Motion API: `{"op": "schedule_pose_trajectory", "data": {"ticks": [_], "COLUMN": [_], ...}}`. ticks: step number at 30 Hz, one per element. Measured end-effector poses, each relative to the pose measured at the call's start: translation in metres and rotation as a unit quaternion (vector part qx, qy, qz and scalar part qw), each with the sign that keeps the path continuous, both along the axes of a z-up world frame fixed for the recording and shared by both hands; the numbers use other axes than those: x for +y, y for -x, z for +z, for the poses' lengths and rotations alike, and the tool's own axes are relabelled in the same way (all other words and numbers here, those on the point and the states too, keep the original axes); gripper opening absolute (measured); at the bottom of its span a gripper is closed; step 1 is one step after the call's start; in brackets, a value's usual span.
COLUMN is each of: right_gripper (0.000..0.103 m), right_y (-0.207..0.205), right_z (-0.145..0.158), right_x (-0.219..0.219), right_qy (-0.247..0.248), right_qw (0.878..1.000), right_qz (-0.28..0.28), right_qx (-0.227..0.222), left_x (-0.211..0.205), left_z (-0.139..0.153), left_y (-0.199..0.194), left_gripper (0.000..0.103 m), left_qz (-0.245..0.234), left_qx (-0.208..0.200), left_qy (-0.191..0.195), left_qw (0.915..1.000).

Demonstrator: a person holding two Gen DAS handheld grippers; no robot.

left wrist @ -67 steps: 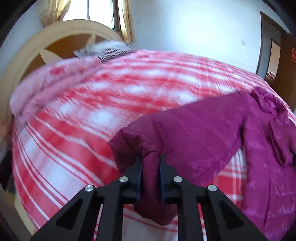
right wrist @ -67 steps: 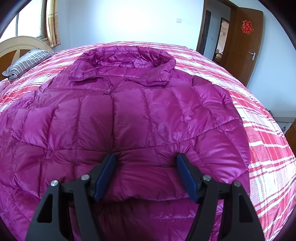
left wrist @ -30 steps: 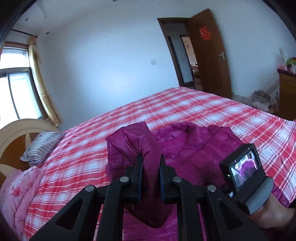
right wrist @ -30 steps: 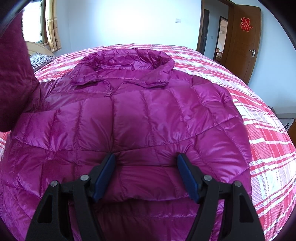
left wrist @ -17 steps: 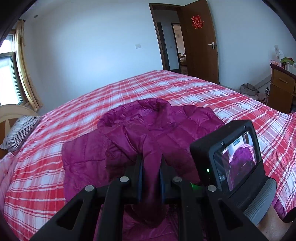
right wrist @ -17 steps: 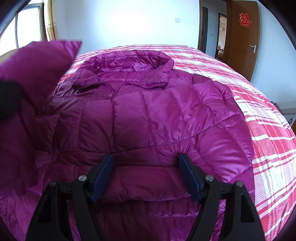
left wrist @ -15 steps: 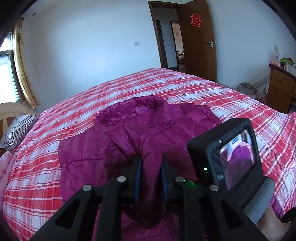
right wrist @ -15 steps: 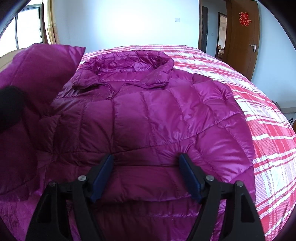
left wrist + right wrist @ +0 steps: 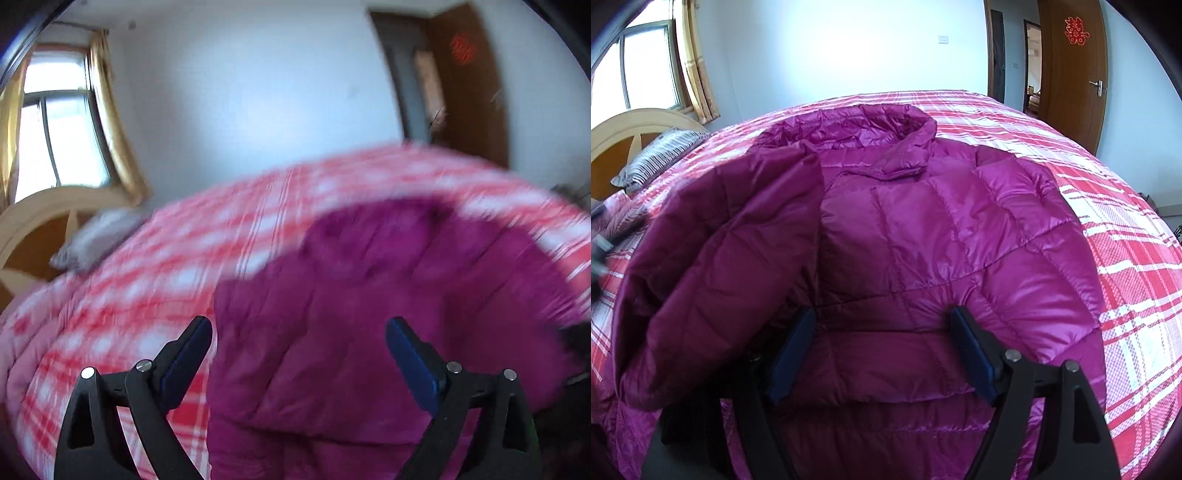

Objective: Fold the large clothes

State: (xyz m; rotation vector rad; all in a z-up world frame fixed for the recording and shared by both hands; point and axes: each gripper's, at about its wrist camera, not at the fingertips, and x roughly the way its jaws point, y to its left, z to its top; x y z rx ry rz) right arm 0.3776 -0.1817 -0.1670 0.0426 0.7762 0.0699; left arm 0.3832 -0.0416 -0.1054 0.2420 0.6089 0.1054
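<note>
Bed with red-and-white plaid cover (image 9: 1126,258), filling a white-walled room; brown wooden door (image 9: 1071,74) at right, curtained window (image 9: 646,62) at left. Cream arched wooden headboard (image 9: 631,129) with striped grey pillow (image 9: 661,155) at far left. Magenta quilted puffer jacket (image 9: 942,240) lies flat on the bed, one sleeve folded across its front. Left tongs (image 9: 299,350) spread wide, empty, above the jacket edge; view blurred. Right tongs (image 9: 882,350) spread wide, fingers against the jacket's lower part.

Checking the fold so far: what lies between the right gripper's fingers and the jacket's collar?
In the right wrist view, only the magenta quilted jacket's own front panel, with its folded-over sleeve alongside.
</note>
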Motion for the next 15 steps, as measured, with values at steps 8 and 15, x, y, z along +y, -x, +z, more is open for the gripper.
{"op": "schedule_pose_trajectory", "data": {"ticks": [8,15], "right_gripper": [0.070,0.062], "right_y": [0.048,0.040], "right_z": [0.051,0.097], "right_x": [-0.047,0.001], "right_qy": [-0.046,-0.125], "right_qw": [0.993,0.987], "right_qz": [-0.077,0.041], "right_qx": [-0.070,-0.096], "left_x": [-0.012,-0.007], "left_z": [-0.040,-0.043], "left_y": [-0.012,-0.014], "left_gripper": [0.095,0.096], "left_qz": [-0.009,-0.012], "left_qx": [0.044,0.050], "left_qy": [-0.019,-0.002], "left_qw": [0.9988,0.9987]}}
